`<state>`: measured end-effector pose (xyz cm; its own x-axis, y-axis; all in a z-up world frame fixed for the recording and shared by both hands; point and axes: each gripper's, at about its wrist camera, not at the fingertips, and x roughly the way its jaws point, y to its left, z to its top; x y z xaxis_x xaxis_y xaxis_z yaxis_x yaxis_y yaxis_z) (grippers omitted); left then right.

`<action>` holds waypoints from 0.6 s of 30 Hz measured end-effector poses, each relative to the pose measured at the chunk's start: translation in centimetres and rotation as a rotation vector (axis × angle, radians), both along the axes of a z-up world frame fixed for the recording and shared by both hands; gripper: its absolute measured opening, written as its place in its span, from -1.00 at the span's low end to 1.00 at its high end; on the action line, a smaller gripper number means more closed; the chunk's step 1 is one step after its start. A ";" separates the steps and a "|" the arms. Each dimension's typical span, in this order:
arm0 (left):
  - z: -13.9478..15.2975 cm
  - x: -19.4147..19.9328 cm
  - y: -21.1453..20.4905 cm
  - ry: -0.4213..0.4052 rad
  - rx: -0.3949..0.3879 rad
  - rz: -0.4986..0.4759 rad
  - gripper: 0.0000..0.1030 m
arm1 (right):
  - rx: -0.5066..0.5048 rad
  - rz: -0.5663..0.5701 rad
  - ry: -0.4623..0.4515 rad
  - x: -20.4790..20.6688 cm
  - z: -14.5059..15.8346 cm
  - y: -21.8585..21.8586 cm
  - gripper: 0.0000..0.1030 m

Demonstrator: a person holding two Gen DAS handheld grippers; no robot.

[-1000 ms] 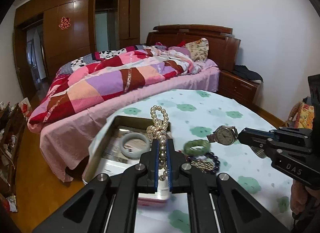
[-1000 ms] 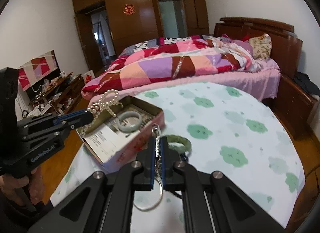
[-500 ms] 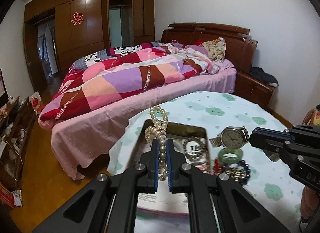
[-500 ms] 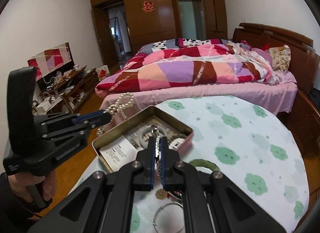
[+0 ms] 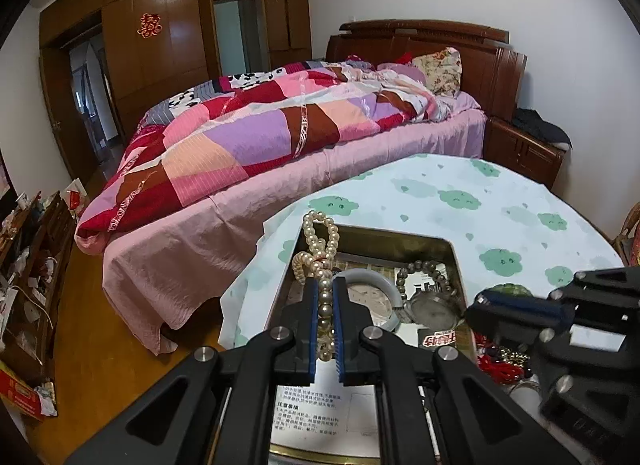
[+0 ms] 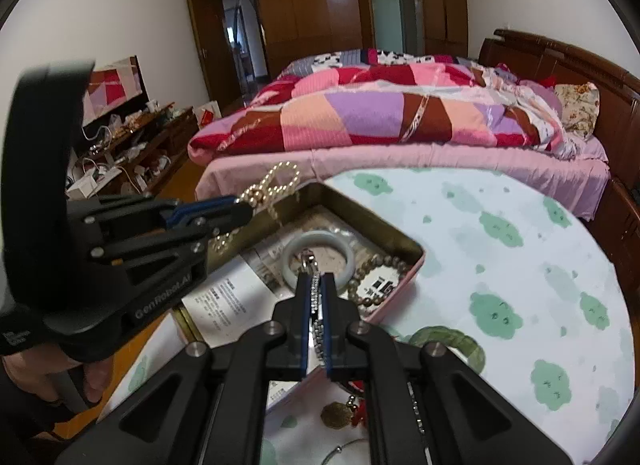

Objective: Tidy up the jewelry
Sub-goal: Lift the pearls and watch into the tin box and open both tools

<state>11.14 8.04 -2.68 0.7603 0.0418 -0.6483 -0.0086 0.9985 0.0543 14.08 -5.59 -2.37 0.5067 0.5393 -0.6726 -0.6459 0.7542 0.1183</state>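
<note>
My left gripper (image 5: 325, 285) is shut on a pearl necklace (image 5: 318, 243) and holds it over the near left corner of an open metal tin (image 5: 458, 265). The tin holds a pale jade bangle (image 5: 384, 279), a bead bracelet (image 5: 426, 267) and printed paper. My right gripper (image 6: 315, 281) is shut on a watch band (image 6: 316, 297); the watch face (image 5: 434, 307) hangs in the tin. The left gripper (image 6: 244, 207) and pearls (image 6: 276, 181) show in the right wrist view, as does the tin (image 6: 416, 261).
A green jade bangle (image 6: 448, 341), a gold pendant (image 6: 336, 415) and red beads (image 5: 500, 365) lie on the cloud-print tablecloth (image 6: 520, 265) beside the tin. A bed with a patchwork quilt (image 5: 260, 133) stands behind the table. A cluttered low cabinet (image 6: 132, 137) is at the left.
Both grippers have moved in over the tin. The watch has come down from mid-air into the tin, and the pearls now hang above the tin's near corner.
</note>
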 end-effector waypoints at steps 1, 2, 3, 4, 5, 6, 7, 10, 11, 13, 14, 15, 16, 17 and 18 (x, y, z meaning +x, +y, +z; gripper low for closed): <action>-0.3 0.3 0.0 0.008 0.004 0.002 -0.90 | -0.005 0.001 0.010 0.1 -0.4 0.1 -0.87; -0.5 0.4 0.1 0.014 0.004 0.001 -0.89 | -0.010 0.002 0.017 0.1 -0.7 0.3 -0.87; -0.7 0.6 0.1 0.021 0.007 0.001 -0.89 | -0.014 0.002 0.023 0.2 -0.9 0.4 -0.87; -0.8 0.7 0.2 0.025 0.008 0.002 -0.89 | -0.018 0.001 0.030 0.2 -1.3 0.4 -0.87; -1.0 0.9 0.3 0.030 0.008 0.002 -0.89 | -0.019 0.000 0.034 0.2 -1.4 0.4 -0.87; -1.2 1.0 0.3 0.035 0.007 0.002 -0.89 | -0.021 -0.001 0.036 0.2 -1.6 0.4 -0.87; -1.3 1.0 0.3 0.040 0.008 0.002 -0.89 | -0.022 -0.001 0.044 0.2 -1.7 0.3 -0.87; -1.8 1.2 0.2 0.048 0.018 -0.001 -0.89 | -0.032 -0.003 0.056 0.3 -2.2 0.3 -0.87; -1.9 1.3 0.2 0.051 0.017 -0.002 -0.89 | -0.035 -0.003 0.061 0.4 -2.4 0.4 -0.87; -2.2 1.5 0.1 0.059 0.019 -0.005 -0.89 | -0.039 -0.008 0.069 0.4 -2.8 0.4 -0.87; -2.3 1.5 0.0 0.061 0.023 -0.005 -0.89 | -0.037 -0.009 0.071 0.4 -2.8 0.3 -0.87; -2.4 1.6 0.0 0.063 0.024 -0.004 -0.89 | -0.035 -0.011 0.074 0.3 -2.9 0.3 -0.87; -2.6 1.7 0.1 0.069 0.024 -0.005 -0.89 | -0.033 -0.012 0.074 0.4 -2.9 0.3 -0.87; -2.8 1.7 0.1 0.073 0.024 -0.003 -0.89 | -0.033 -0.013 0.073 0.3 -2.9 0.3 -0.87; -2.9 1.9 0.2 0.078 0.026 0.000 -0.89 | -0.032 -0.013 0.073 0.3 -2.8 0.3 -0.87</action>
